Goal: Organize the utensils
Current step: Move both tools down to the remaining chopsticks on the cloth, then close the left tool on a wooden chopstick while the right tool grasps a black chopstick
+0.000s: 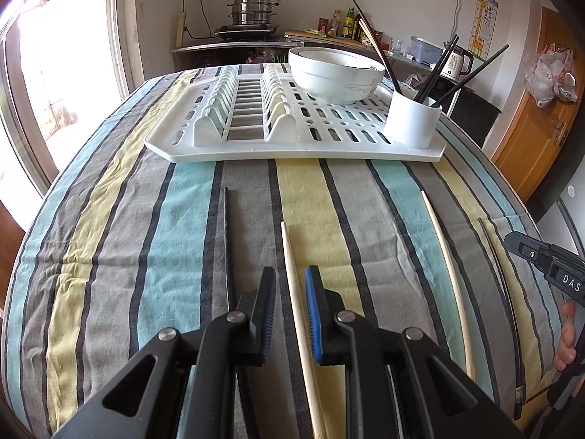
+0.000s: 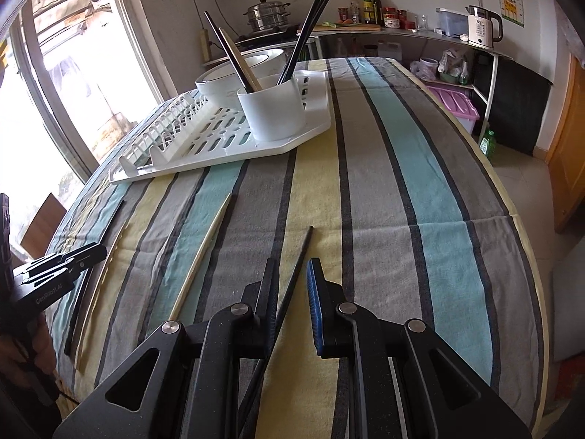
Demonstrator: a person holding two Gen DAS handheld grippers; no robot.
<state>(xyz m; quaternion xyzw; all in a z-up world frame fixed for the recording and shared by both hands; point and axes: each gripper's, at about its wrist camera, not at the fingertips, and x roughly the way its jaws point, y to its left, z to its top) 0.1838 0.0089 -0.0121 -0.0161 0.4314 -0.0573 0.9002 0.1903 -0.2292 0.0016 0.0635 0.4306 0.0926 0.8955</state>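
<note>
A kitchen with a bright window on one side and a counter along the back wall — a steel steamer pot (image 1: 252, 9), bottles and a white kettle (image 2: 482, 25) stand there. In front, a table is covered by a striped cloth (image 1: 146, 219) in grey, teal and pale yellow.

At the far part of the cloth lies a white dish rack (image 1: 278, 120). On it sit stacked white bowls (image 1: 336, 73) and, at its near right corner, a white utensil cup (image 1: 413, 120) holding several black chopsticks and a wooden one that lean outward.

Four loose chopsticks lie on the cloth, roughly parallel and pointing toward the rack. From the left wrist view: a black chopstick (image 1: 228, 241) at the left, a wooden chopstick (image 1: 292, 285) beside it, a second wooden chopstick (image 1: 444, 256) well to the right, and a second black chopstick (image 1: 497, 267) furthest right.

The left gripper (image 1: 290, 292) hangs low over the cloth with its jaws apart; the first wooden chopstick runs through the gap between them, and neither pad presses on it. The right gripper (image 2: 292, 285) is likewise parted, with the second black chopstick (image 2: 289, 292) passing between its fingers close to the left one — whether it touches that finger cannot be told. Each gripper shows at the edge of the other's view, with part of a hand (image 1: 568, 336) behind the right one.
</note>
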